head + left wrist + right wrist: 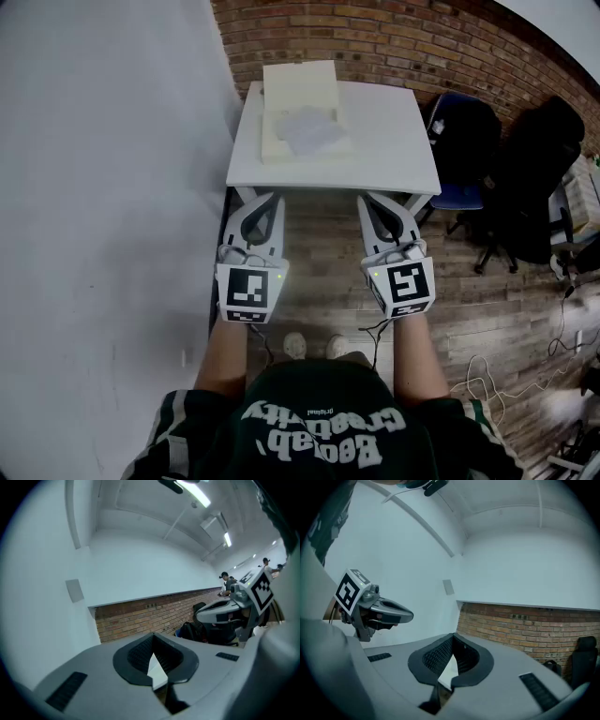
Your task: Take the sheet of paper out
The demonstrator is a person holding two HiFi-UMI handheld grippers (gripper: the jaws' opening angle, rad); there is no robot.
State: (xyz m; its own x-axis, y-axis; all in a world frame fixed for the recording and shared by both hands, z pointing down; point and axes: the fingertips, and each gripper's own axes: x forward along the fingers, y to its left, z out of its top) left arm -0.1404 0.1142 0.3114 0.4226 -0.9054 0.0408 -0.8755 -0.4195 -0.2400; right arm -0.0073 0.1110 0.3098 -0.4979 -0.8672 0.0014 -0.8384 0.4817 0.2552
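Head view is showing the left claw (pixel 265 197) and the right claw (pixel 373 200) hanging level, side by side, just short of the worktop's (pixel 394 150) near edge, both pinched shut on nothing, likely because the reach is not yet starting. The paper (pixel 309 129) is lying crumpled on a white slab (pixel 298 86) at the worktop's far left, well apart from both claws. A wall (pixel 103 169) is hugging the left edge and chairs (pixel 466 141) are crowding the right, so the open room is lying straight ahead.
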